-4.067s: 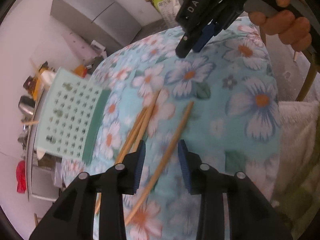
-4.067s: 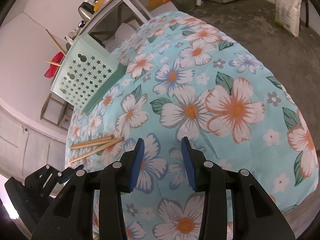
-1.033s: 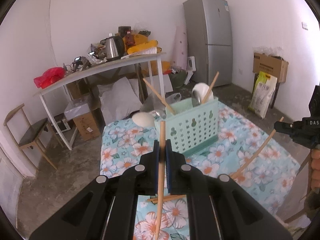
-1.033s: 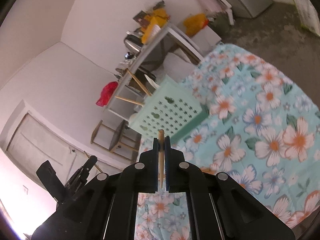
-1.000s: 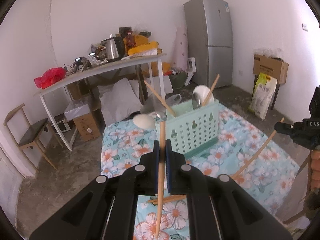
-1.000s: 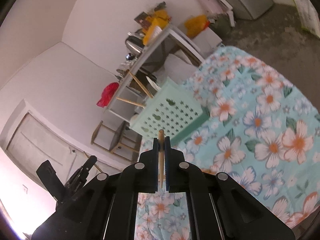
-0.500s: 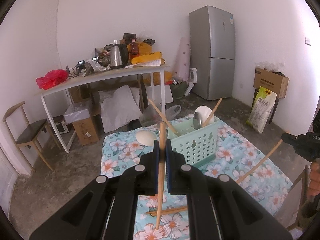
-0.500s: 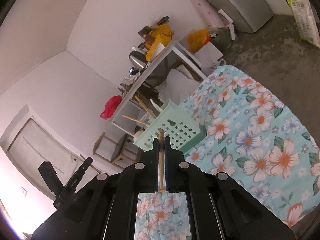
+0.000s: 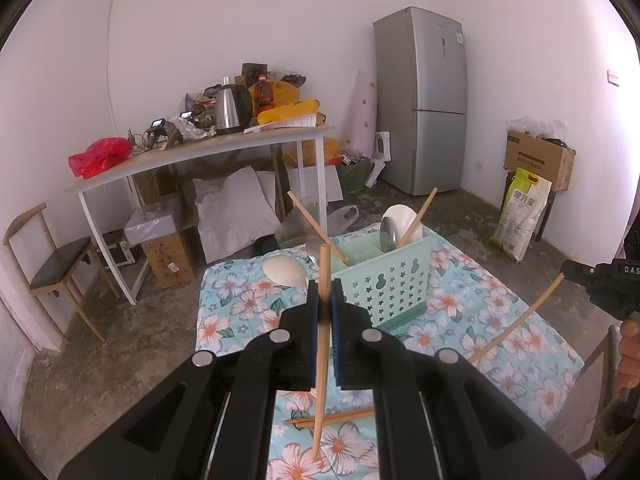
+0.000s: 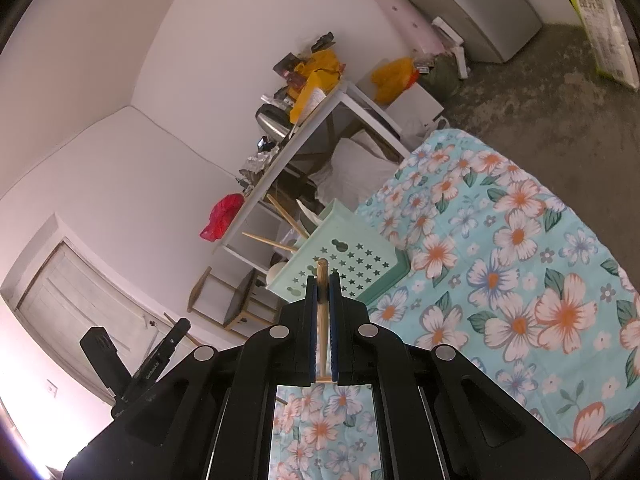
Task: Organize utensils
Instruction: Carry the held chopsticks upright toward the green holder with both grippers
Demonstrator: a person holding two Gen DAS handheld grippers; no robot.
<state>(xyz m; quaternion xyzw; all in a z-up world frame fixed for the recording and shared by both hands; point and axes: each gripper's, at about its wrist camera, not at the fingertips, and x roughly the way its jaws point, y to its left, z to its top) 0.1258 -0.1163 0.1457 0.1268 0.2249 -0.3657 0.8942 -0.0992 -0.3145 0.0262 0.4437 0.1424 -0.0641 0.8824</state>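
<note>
Now lifted off the tablecloth (image 9: 460, 300), both grippers' jaws clamped on chopsticks, caddy (image 9: 384, 280) farther away.

A: Where is the mint-green utensil basket (image 9: 390, 285)?

B: It stands upright on the flowered tablecloth (image 9: 460, 304), near its far edge; its front wall has star-shaped and gourd-shaped holes; two chopsticks (image 9: 418, 217) lean out of it, with a white spoon (image 9: 403, 216) and a metal one.

A: And the other chopsticks?

B: One wooden chopstick (image 9: 323, 344) is upright in front of the basket, gripped in the left gripper (image 9: 325, 312); another long chopstick (image 9: 528, 320) is slanted to the right of the basket, held by the right gripper (image 10: 323, 304); a pair of chopsticks (image 9: 332, 417) lies flat on the cloth, well in front of the basket.
</note>
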